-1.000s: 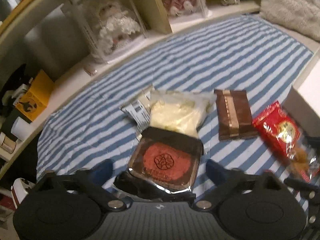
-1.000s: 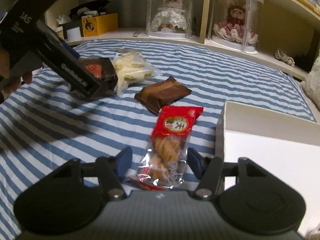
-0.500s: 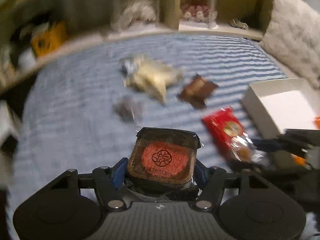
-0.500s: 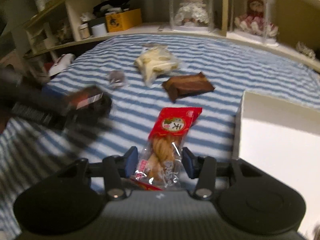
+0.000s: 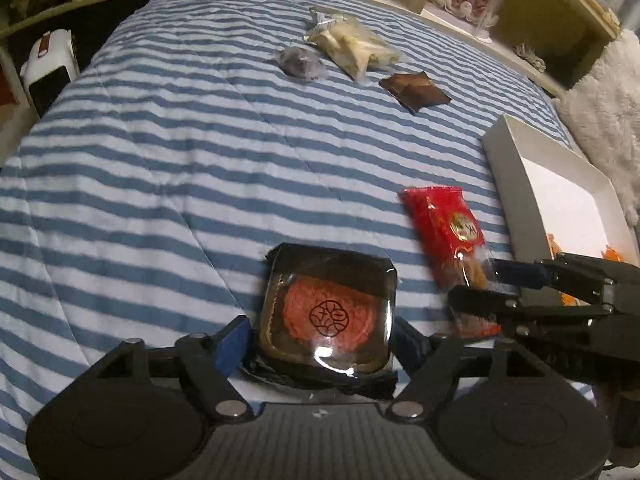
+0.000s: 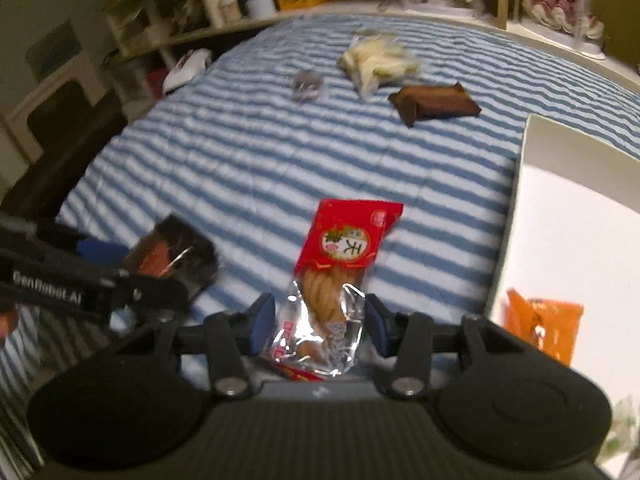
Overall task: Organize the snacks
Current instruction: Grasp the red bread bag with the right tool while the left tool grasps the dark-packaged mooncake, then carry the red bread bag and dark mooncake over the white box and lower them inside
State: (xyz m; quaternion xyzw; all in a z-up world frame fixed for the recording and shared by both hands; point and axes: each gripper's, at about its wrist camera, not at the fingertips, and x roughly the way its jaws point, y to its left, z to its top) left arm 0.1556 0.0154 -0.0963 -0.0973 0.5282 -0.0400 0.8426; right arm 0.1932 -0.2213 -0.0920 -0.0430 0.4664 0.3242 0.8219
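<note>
Jaws on both grippers are pinching snacks. Left gripper (image 5: 322, 340) clamps a dark mooncake pack (image 5: 328, 310) by its two sides, held above the striped bed (image 5: 180, 140). Right gripper (image 6: 318, 328) nips the clear lower end of a red twist pack (image 6: 340, 264), red end pointing to 12 o'clock.

White box (image 6: 576, 220) sits at 3 o'clock in the right view; an orange packet (image 6: 544, 320) already lies in its near corner. At 12 to 1 o'clock on the bed, well apart from the grippers: pale bag (image 5: 356, 46), brown bar (image 5: 414, 90), small grey wrapper (image 5: 302, 63).

Judgement: both packs are in transit to the box.

Risks:
- Twist pack is held only by slick film near its tail; most of its weight hangs forward, so it may droop, pivot or slide out on a fast swing.
- Mooncake pack is glossy, and the grip looks shallow at its near end. A tilt could tip it out.
- Grippers are close together at 3 o'clock in the left view; converging on the box could make them collide.
- Low approach could catch the box wall.
</note>
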